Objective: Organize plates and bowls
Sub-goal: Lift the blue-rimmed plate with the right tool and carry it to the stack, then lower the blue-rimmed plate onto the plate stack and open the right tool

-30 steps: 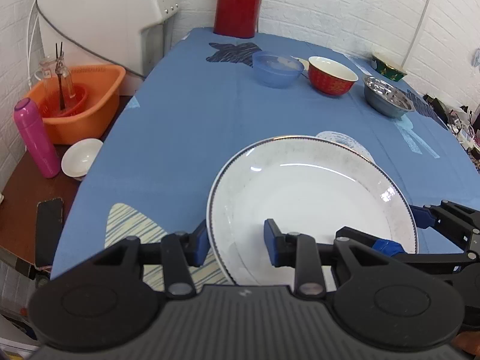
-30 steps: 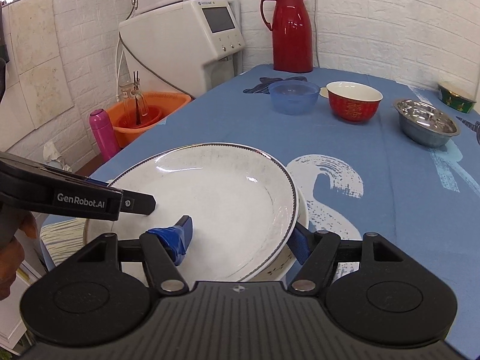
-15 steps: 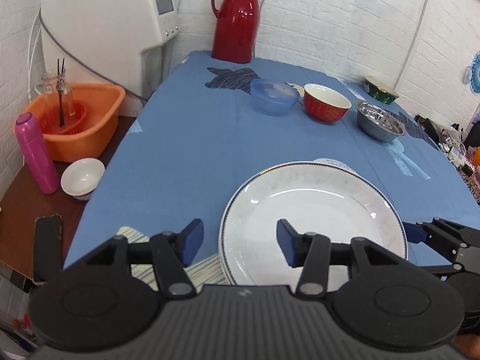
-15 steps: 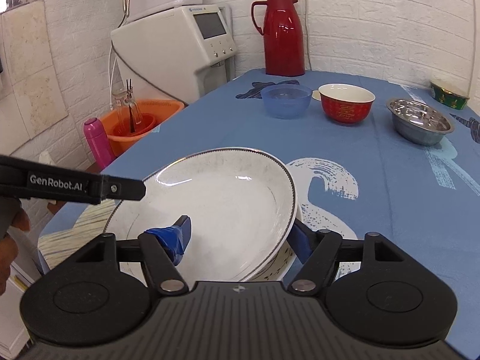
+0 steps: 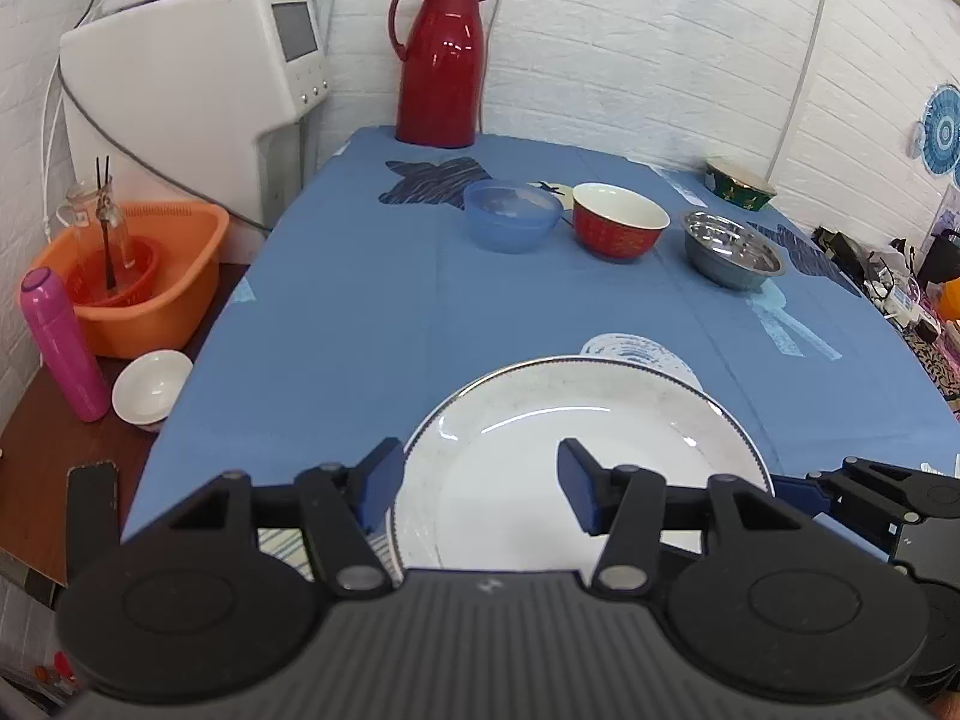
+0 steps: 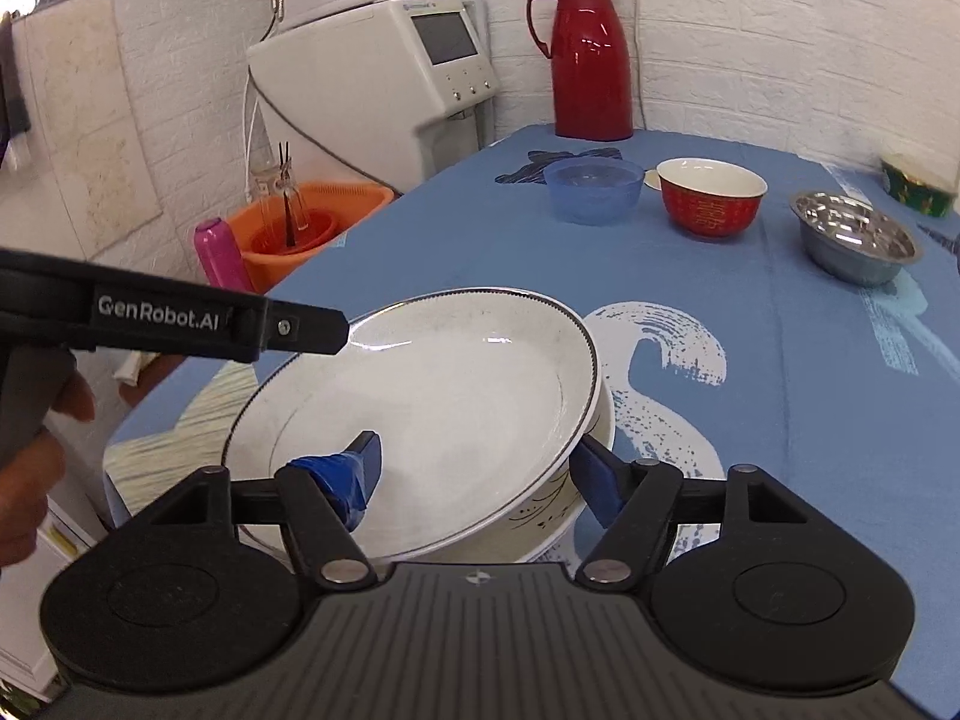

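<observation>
The right gripper straddles the white plate, fingers spread either side of its near rim, seemingly not pinching; the plate tilts on a patterned dish below. The left gripper hangs spread at nine o'clock. Bowls line the blue worktop towards twelve

Two grippers, one plate on maybe one bowl, four table bowls, one side bowl, one jug, one basin, one bottle
</observation>
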